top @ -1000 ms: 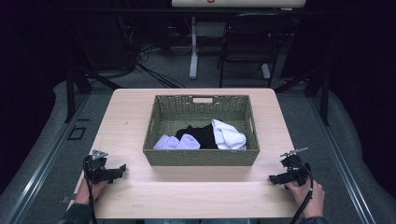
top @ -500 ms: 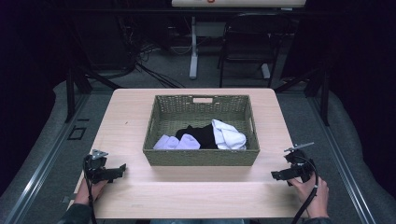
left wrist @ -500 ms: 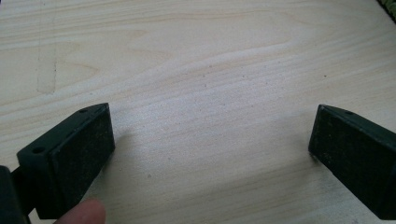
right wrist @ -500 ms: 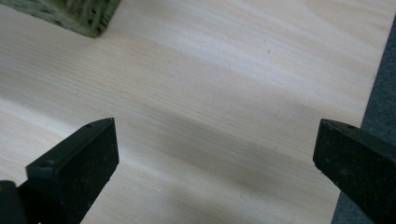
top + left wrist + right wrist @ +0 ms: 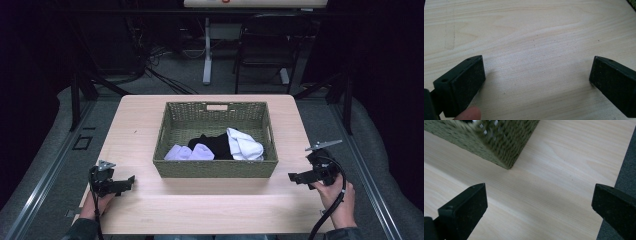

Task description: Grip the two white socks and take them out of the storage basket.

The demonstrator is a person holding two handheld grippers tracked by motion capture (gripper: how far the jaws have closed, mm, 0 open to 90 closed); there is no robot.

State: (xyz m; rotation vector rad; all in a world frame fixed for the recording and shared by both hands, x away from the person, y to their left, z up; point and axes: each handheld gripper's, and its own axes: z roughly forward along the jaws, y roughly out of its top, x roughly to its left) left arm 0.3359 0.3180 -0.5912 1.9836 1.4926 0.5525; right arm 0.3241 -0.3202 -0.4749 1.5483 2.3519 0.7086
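Note:
A green woven basket (image 5: pixel 215 169) stands in the middle of the light wooden table (image 5: pixel 140 130). Inside lie two white socks (image 5: pixel 190 152), a black sock (image 5: pixel 216 144) and a larger white bundle (image 5: pixel 245 144). My left gripper (image 5: pixel 131 179) rests open near the table's front left, with bare wood (image 5: pixel 536 57) between its jaws. My right gripper (image 5: pixel 291 177) is held open near the front right, close to the table's edge. Its own view looks at the basket's near corner (image 5: pixel 509 157), with nothing between the jaws.
Grey floor (image 5: pixel 626 177) shows past the table's right edge. A chair (image 5: pixel 260 55) and a white stand (image 5: pixel 207 50) are behind the table, with cables on the floor. Bare wood lies in front of the basket.
The right gripper has shifted a little to the right and up, toward the table's right edge. The left gripper has stayed in place.

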